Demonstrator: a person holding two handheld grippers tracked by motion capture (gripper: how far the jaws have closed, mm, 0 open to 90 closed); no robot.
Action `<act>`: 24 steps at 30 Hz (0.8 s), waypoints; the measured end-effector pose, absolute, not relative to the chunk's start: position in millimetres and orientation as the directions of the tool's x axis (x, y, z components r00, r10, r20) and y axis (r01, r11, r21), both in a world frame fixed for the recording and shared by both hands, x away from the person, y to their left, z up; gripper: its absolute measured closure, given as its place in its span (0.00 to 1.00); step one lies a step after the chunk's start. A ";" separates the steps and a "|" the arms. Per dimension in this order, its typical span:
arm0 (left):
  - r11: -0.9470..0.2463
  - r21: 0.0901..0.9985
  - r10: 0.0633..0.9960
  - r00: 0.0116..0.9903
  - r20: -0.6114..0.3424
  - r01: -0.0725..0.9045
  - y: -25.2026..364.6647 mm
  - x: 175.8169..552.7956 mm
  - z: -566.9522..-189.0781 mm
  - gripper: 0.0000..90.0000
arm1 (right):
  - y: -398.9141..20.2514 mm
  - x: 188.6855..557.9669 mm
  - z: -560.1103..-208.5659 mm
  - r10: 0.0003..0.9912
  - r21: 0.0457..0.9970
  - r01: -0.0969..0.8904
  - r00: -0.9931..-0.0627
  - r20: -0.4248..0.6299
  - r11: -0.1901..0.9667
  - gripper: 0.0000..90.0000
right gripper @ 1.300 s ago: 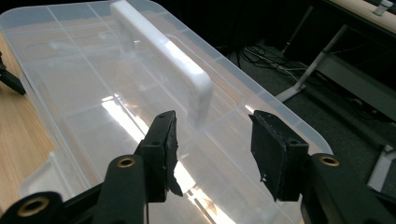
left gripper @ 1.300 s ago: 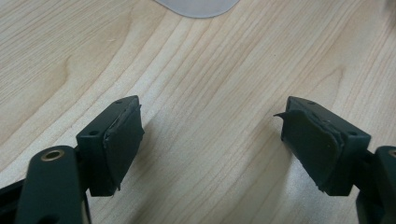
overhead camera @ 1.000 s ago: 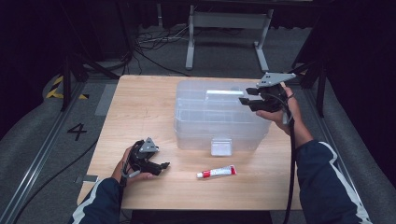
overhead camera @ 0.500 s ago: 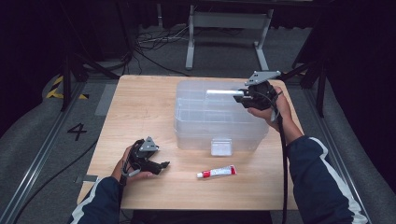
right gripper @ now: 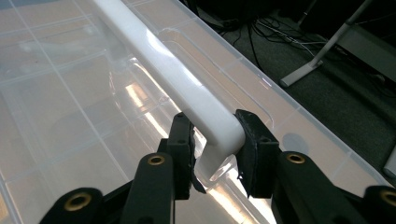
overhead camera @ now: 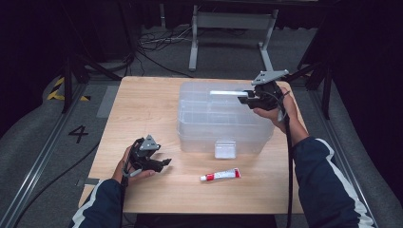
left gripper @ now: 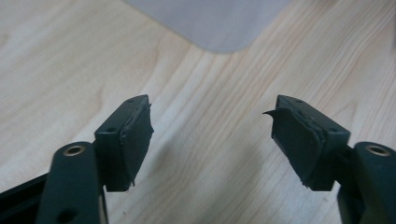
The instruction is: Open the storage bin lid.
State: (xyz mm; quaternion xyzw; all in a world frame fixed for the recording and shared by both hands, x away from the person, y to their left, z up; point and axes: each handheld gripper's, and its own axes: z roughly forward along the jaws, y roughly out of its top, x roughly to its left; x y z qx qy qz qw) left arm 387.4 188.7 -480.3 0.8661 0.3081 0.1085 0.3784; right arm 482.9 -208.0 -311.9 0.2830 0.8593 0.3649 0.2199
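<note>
High view: the clear plastic box (overhead camera: 222, 118) is sitting mid-desk (overhead camera: 142, 109); the right gripper (overhead camera: 248, 97) is gripping its white handle (overhead camera: 227, 93), having moved in from the box's right edge a second ago. Left gripper view: the left gripper (left gripper: 212, 135) is idling over bare wood, jaws apart, having just been closing slightly with nothing between them. Right gripper view: jaws are clamping the handle's end (right gripper: 219, 130) — an off-centre hold, so lifting risks tilting or slipping.

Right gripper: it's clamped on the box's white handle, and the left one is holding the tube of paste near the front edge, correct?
Not quite. The left gripper holds nothing: the left gripper view shows its jaws apart over bare table. The tube lies untouched near the front edge. The right gripper is clamped on the box's white handle.
</note>
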 end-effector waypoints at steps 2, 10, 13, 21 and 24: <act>-0.500 0.742 0.619 0.783 -0.053 0.446 190.1 390.5 -474.5 0.38 | -208.6 483.8 -311.7 0.640 0.752 0.323 -0.750 -0.167 0.574 0.76; -0.486 0.772 0.612 0.790 -0.032 0.408 194.8 397.3 -457.0 0.58 | -209.9 486.3 -312.1 0.640 0.761 0.320 -0.752 -0.158 0.564 0.77; -0.481 0.781 0.611 0.791 -0.028 0.399 195.8 398.7 -452.3 0.67 | -209.3 486.2 -311.1 0.643 0.757 0.325 -0.749 -0.159 0.567 0.76; -0.492 0.804 0.581 0.814 0.018 0.334 188.4 398.4 -440.0 0.78 | -208.6 487.5 -309.5 0.650 0.751 0.342 -0.746 -0.149 0.565 0.76; -0.477 0.811 0.590 0.807 0.009 0.339 187.3 400.9 -437.9 0.75 | -208.4 488.6 -308.6 0.652 0.749 0.349 -0.744 -0.143 0.563 0.76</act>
